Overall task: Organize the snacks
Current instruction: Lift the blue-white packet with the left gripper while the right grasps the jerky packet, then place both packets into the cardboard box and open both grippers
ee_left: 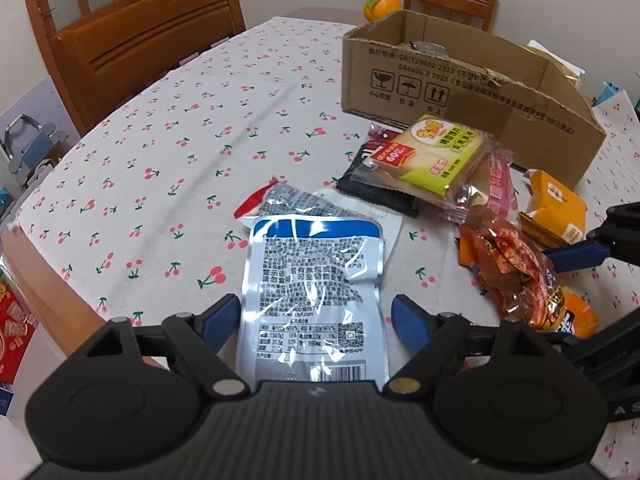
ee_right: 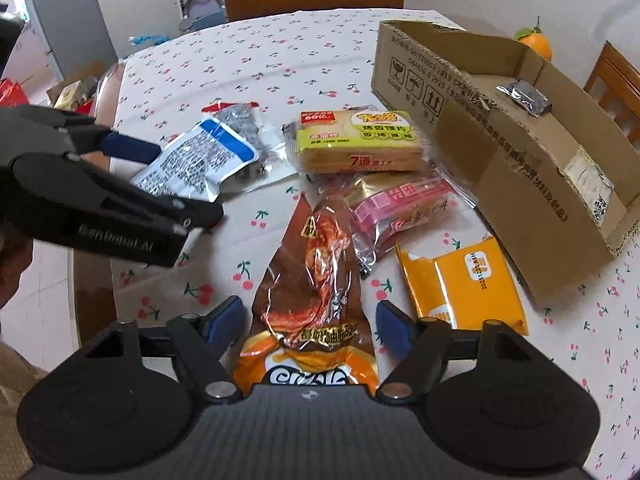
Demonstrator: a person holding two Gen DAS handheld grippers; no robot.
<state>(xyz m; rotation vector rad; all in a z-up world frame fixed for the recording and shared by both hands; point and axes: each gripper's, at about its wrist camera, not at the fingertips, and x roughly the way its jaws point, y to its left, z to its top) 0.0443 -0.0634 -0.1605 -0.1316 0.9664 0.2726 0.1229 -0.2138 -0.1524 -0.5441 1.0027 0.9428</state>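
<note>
Between the left gripper's (ee_left: 314, 314) parted blue fingers, not pinched, lies a crinkled silver-and-blue pouch (ee_left: 316, 280) flat on the cherry-print desk (ee_left: 160, 140), while the right gripper (ee_right: 310, 320), tilted downward, straddles a glossy brown-and-orange snack bag (ee_right: 312, 292) with its fingers likewise apart.

Cherry-print tablecloth (ee_left: 160, 128), orange-brown packet (ee_right: 312, 280)
</note>
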